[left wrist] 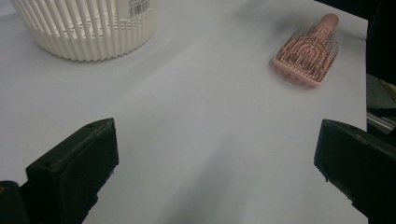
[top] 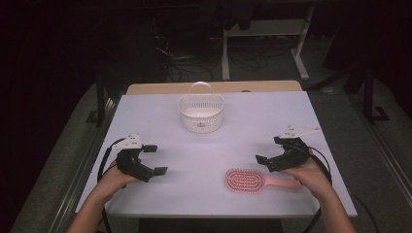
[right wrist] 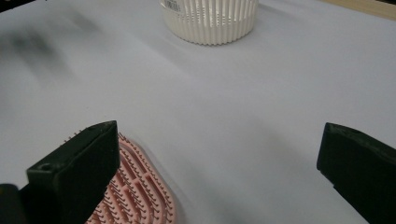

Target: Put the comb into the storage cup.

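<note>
A pink hairbrush (top: 255,180) lies flat on the white table (top: 243,126), bristles up, handle toward the right. Just above and behind its handle my right gripper (top: 271,151) hovers open, nothing between its jaws; in the right gripper view the hairbrush head (right wrist: 137,191) lies partly behind the left jaw. My left gripper (top: 154,159) stands open over the table's left side, empty, a good way from the hairbrush (left wrist: 309,50). A white slatted basket (top: 201,112) with a hoop handle stands at the back middle.
The basket (left wrist: 88,28) looks empty in the high view. Beyond the table's far edge stands a wooden board (top: 214,87), and behind it a dark floor with cables and desk legs (top: 301,53). Cables trail from both grippers over the near edge.
</note>
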Motion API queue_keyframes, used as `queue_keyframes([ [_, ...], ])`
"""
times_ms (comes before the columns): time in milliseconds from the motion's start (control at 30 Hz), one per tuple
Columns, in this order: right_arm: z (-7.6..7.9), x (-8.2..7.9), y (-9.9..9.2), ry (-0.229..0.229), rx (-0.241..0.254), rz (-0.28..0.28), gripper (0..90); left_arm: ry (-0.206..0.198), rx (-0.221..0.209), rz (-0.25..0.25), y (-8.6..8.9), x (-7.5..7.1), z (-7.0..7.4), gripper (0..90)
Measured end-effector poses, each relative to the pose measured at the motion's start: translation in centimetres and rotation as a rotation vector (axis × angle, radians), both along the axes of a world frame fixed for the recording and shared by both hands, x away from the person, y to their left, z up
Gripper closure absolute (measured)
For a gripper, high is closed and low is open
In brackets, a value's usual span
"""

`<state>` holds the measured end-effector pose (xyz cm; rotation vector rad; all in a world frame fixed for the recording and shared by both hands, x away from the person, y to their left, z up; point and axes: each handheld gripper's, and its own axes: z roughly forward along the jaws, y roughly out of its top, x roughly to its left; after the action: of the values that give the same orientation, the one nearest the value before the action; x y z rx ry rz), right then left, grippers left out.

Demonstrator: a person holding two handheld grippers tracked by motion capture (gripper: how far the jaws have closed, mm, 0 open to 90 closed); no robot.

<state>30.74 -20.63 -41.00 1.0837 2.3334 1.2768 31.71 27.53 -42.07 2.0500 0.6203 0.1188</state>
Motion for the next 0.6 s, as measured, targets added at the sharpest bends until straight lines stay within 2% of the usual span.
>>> queue_keyframes([
  [600, 0.65, -0.33, -0.03, -0.012, 0.004, 0.043, 0.0, 0.000, 0.003, 0.000, 0.01, 0.08, -0.06, 0.0],
])
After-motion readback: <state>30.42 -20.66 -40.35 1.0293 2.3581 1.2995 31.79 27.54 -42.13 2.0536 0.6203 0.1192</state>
